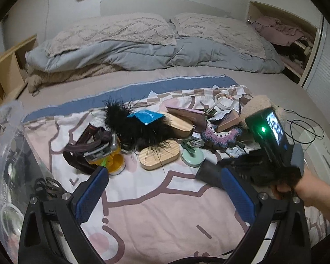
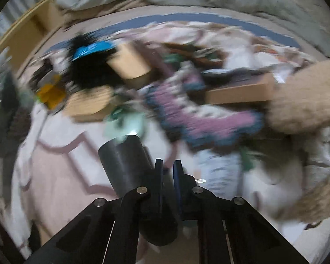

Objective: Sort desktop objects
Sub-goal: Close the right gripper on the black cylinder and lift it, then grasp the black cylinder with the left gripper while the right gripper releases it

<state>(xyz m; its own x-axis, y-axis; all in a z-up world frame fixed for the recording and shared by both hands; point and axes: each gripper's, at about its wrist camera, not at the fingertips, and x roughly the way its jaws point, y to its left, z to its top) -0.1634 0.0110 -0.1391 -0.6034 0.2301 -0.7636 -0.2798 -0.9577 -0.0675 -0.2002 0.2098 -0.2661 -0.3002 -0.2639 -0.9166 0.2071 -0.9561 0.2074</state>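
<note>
Left wrist view: sorting judged barely begun. Far left of the left tongs (image 1: 165, 171), a clear bin (image 1: 8, 145) with a few dark loops and little else to make out inside. Ahead of the tips, still heaped on the pink sheet (image 1: 165, 209): straps (image 1: 92, 145) over a yellow piece (image 1: 115, 162), black feathers (image 1: 132, 125) under a blue packet (image 1: 145, 116), a wooden lid (image 1: 159, 156), a mint reel (image 1: 192, 154), purple crochet (image 1: 222, 136), a beige plush (image 1: 259, 105) furthest right. Nearly all of it yet to be moved, so most of the job left. Left tongs released, spread wide, tilted down above bare sheet, nothing between the pads (image 1: 90, 195). Just beside the right pad, a dark tube (image 1: 205, 171). Further right, a hand (image 1: 297, 187) wrapped round the grip of the right tongs (image 2: 168, 165), pitched steeply down at the near edge of the pile. In the right wrist view, clenched to a narrow slit, nothing seen in the gap; tube lying sharp along the left finger while the heap behind smears, so probably carried, though cannot tell which part, if any, is nipped.
</note>
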